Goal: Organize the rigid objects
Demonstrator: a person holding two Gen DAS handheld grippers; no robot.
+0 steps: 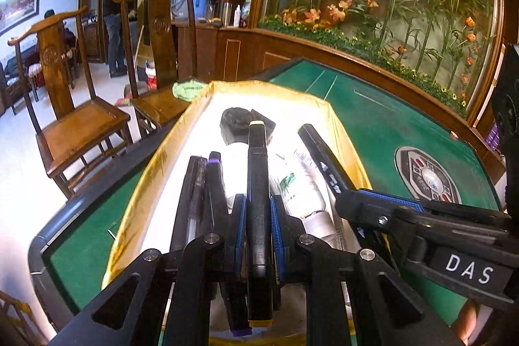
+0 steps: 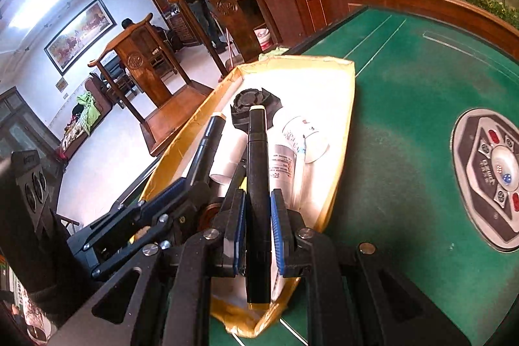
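My left gripper [image 1: 258, 206] is shut on a black marker with a cream cap [image 1: 258, 164], which lies along the fingers and points into a gold-lined box with a white inside [image 1: 152, 171]. The right gripper [image 2: 258, 203] is shut on a second black marker with a cream tip [image 2: 258, 148], over the same box [image 2: 347, 106]. Each gripper shows in the other's view: the right one [image 1: 352, 196] with its marker [image 1: 319, 151], the left one [image 2: 191, 184] with its marker [image 2: 212, 135]. In the box lie a black round part [image 1: 235, 125], white bottles [image 1: 298, 184] and a purple-capped marker [image 1: 214, 171].
The box sits on a green felt game table [image 2: 405, 119] with a round control panel [image 2: 493, 177] in its middle. Two wooden chairs [image 1: 81, 119] stand past the table's left edge. A wooden ledge with artificial flowers [image 1: 389, 21] runs behind. A person [image 1: 118, 15] stands far back.
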